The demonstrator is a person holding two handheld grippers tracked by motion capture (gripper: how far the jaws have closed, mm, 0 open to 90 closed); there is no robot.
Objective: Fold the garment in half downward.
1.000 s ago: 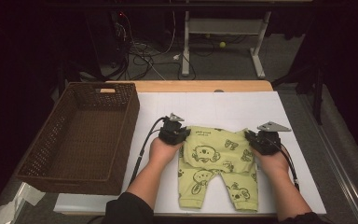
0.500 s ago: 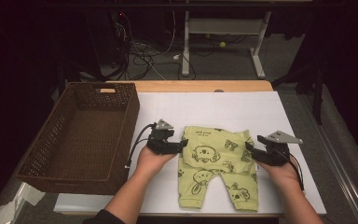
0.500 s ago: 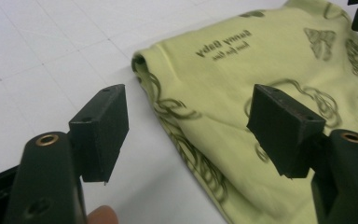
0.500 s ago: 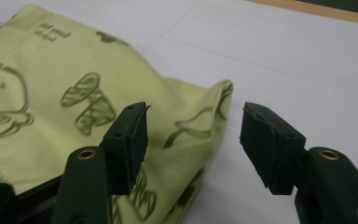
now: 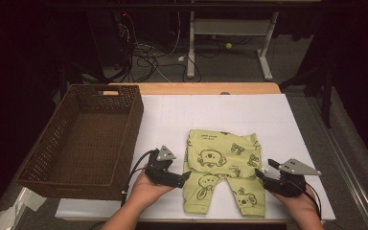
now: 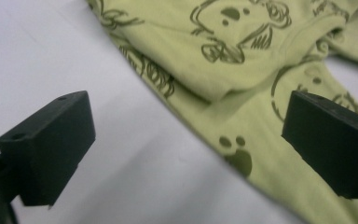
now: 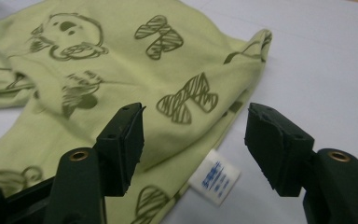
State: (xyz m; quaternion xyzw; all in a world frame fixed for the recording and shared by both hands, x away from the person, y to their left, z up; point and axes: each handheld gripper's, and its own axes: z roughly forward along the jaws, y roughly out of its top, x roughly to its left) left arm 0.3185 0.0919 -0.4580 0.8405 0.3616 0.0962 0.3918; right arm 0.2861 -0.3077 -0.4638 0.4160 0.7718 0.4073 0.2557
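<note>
Yellow-green baby pants (image 5: 223,165) printed with animals and butterflies lie flat on the white table cover, waistband away from me. My left gripper (image 5: 184,178) sits by the left leg, pointing at it. Its jaws have just been opening and stand wide; in the left gripper view (image 6: 186,144) the pants' edge (image 6: 242,60) lies between and beyond them, untouched. My right gripper (image 5: 261,171) is beside the right leg. Its jaws have also just been opening, and in the right gripper view (image 7: 198,140) the pants' side (image 7: 98,70) and a white label (image 7: 214,176) show in the gap, not pinched.
A brown wicker basket (image 5: 84,139) stands on the left of the table, close to my left hand. The white cover (image 5: 172,115) stretches bare behind the pants to the wooden far edge (image 5: 191,88). Cables and desk legs lie on the dark floor beyond.
Both grippers have drawn back from the waistband corners toward the near edge and now sit beside the legs. Their jaws have opened. The pants lie where they were.
</note>
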